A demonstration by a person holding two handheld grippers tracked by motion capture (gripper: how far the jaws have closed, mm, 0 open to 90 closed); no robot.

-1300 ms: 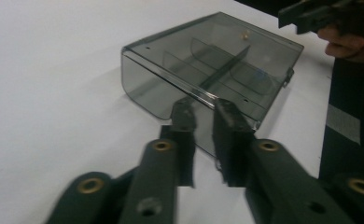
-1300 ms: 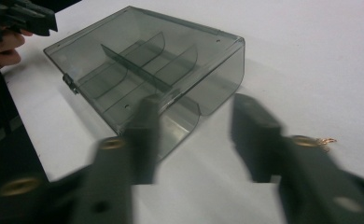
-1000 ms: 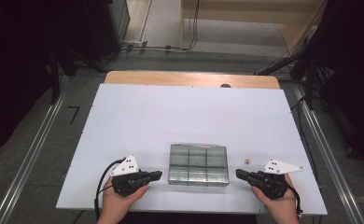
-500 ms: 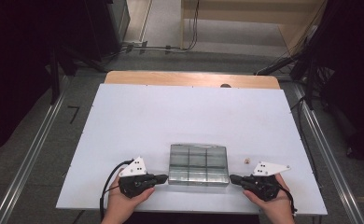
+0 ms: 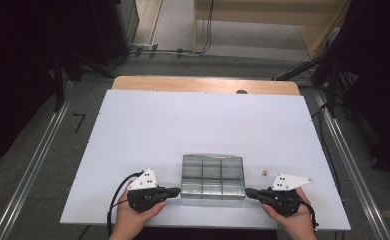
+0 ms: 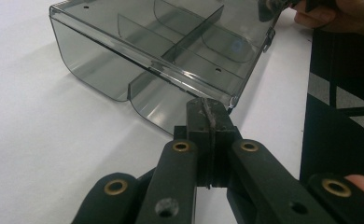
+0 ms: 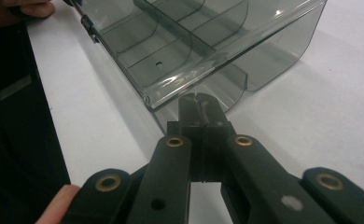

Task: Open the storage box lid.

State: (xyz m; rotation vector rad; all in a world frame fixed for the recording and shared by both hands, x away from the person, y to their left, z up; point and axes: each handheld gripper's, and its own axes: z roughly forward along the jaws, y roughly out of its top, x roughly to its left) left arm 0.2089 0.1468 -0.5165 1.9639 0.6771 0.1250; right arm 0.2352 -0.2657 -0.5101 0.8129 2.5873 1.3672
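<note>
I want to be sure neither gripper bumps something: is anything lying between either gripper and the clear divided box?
Nothing visible. Left gripper and right gripper each reach an end of the box with jaws shut; the small bit lies aside.

Closed tongs (image 6: 207, 109) at smoky divided box (image 6: 171, 51) rim, white table (image 6: 40, 140)

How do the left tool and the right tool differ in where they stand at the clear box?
The left tool meets the clear box at its left end; the right tool meets it at its right end. The left tool points toward the right one, and the right tool points back at it. Both have their jaws closed together, tips at the box's near corners.
</note>
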